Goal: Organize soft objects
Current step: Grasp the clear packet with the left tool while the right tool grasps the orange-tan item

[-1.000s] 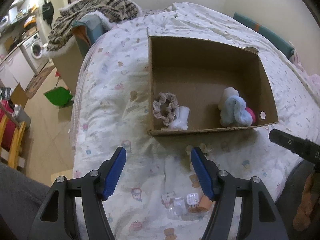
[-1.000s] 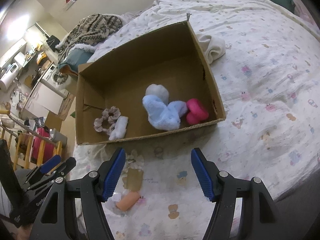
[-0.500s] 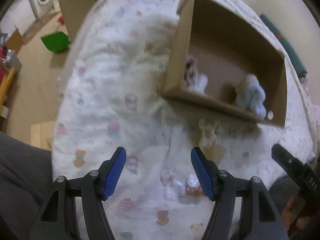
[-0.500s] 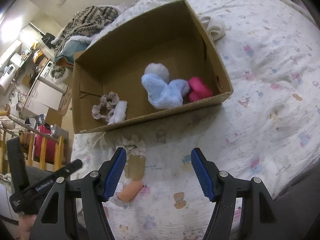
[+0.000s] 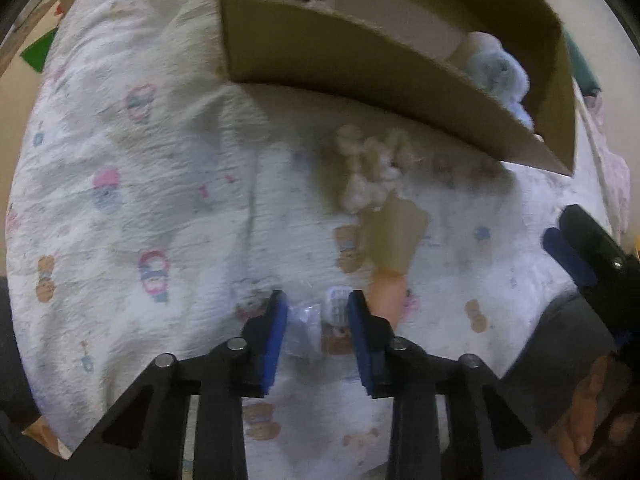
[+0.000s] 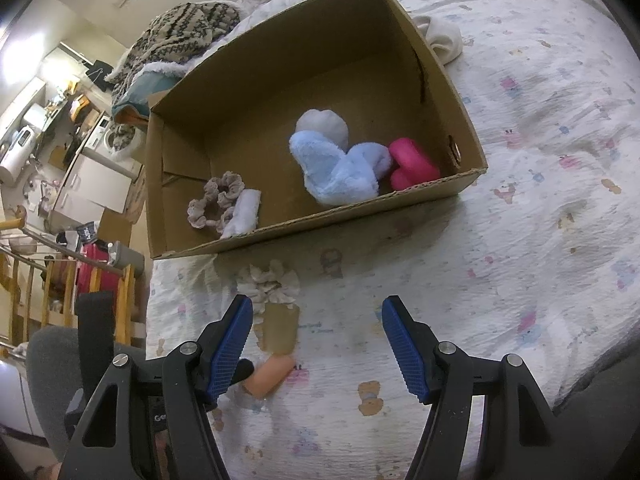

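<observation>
2 blue pads of your left tool (image 5: 316,320) are closing around the small clear packet (image 5: 306,326) lying on the bed (image 5: 140,160) near the cardboard box (image 5: 360,56); keep pressing straight down. Your right tool (image 6: 316,344) is hanging spread, empty.

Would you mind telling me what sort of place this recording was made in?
Most likely a small home, on a bed: a quilted bedspread with a cartoon print carries the cardboard box, a knitted blanket is heaped behind it, and a washing machine stands in a cluttered area beyond.
</observation>
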Available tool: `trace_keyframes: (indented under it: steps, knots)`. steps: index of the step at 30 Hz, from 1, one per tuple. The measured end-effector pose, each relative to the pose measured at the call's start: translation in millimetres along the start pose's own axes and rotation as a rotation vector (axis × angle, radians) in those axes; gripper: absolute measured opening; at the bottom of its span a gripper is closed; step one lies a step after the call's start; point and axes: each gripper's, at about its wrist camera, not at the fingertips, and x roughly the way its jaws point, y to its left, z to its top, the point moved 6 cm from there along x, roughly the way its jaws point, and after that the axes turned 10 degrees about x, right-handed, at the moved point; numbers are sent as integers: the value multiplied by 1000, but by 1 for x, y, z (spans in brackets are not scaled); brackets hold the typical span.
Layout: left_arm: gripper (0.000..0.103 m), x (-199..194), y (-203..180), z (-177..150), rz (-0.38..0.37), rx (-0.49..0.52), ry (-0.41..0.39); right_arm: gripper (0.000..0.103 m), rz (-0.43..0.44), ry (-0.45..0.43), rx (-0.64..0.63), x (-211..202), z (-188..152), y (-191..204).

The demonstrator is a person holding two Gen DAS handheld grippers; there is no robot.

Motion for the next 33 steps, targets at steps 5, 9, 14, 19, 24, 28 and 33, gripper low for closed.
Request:
trace_keyframes:
  steps: [5, 9, 14, 19, 24, 28, 33]
  knots:
    - [13, -18, -14, 0, 2, 73, -49, 72, 21, 41, 0, 6, -4, 2]
    - [13, -43, -6, 1, 40, 79, -114, 72, 43, 130, 1, 20, -17, 6]
    - [13, -74, 18, 7, 132, 42, -216, 57, 64, 272, 29, 45, -42, 14]
    - [13, -82, 32, 14, 195, 3, -245, 48, 47, 383, 83, 76, -65, 22]
    - [13, -79, 37, 15, 225, 0, -233, 36, -28, 388, 61, 98, -75, 32]
    - [13, -75, 41, 14, 216, -18, -219, 23, -90, 359, -19, 104, -76, 42]
    - [13, -75, 41, 15, 212, -23, -224, 7, -104, 341, -65, 105, -76, 42]
